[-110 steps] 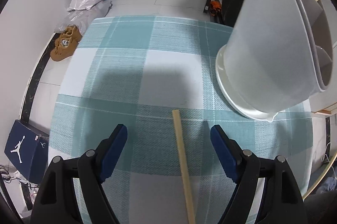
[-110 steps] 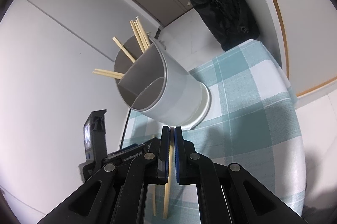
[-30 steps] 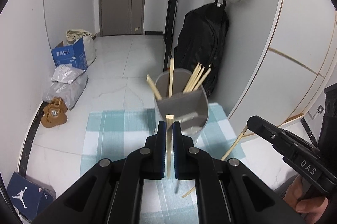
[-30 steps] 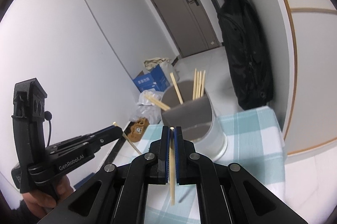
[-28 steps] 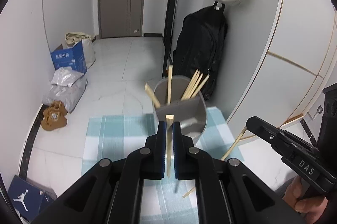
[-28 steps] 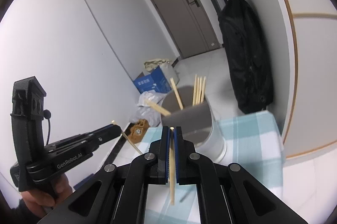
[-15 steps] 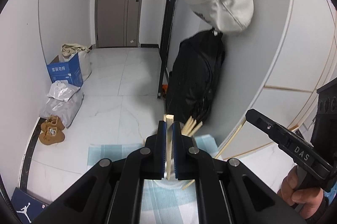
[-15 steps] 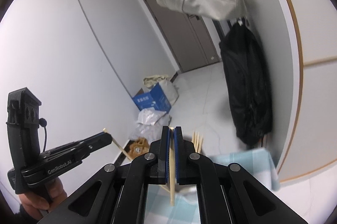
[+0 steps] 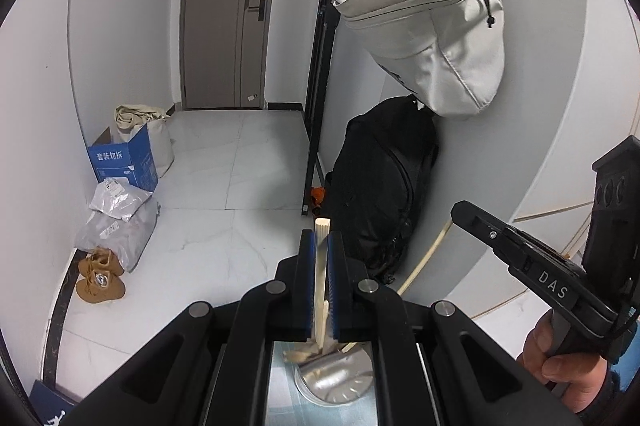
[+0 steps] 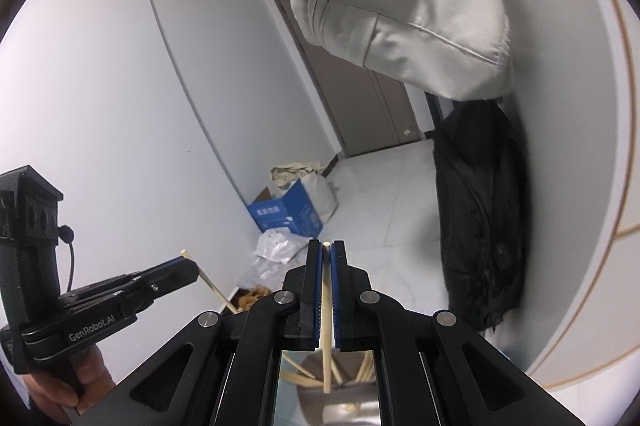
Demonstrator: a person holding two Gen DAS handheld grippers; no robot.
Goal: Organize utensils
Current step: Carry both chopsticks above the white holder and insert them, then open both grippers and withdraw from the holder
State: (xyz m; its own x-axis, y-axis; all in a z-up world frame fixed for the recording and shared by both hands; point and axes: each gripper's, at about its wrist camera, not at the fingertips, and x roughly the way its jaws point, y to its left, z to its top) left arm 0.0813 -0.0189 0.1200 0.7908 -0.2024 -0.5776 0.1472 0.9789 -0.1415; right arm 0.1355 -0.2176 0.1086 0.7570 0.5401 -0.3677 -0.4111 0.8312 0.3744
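My left gripper (image 9: 321,238) is shut on a pale wooden chopstick (image 9: 321,274) that stands upright between its blue pads. Straight below it, the grey utensil holder (image 9: 340,382) shows between the arms, with several chopsticks in it. My right gripper (image 10: 326,250) is shut on a second chopstick (image 10: 327,310) whose lower end hangs over the holder (image 10: 340,408). Each wrist view shows the other gripper to one side: the right gripper (image 9: 460,213) with its slanted chopstick (image 9: 424,260), and the left gripper (image 10: 188,268) with its chopstick (image 10: 212,284).
A beige bag (image 9: 432,37) hangs on the wall above a black backpack (image 9: 380,193). A blue box (image 9: 120,157), plastic bags (image 9: 120,218) and brown shoes (image 9: 100,276) lie by the left wall. The teal checked cloth (image 9: 282,390) shows under the holder.
Both grippers have risen with their chopsticks still pinched. The holder has slid from mid-frame to the bottom edge in both views, and the hanging bag now fills the top.
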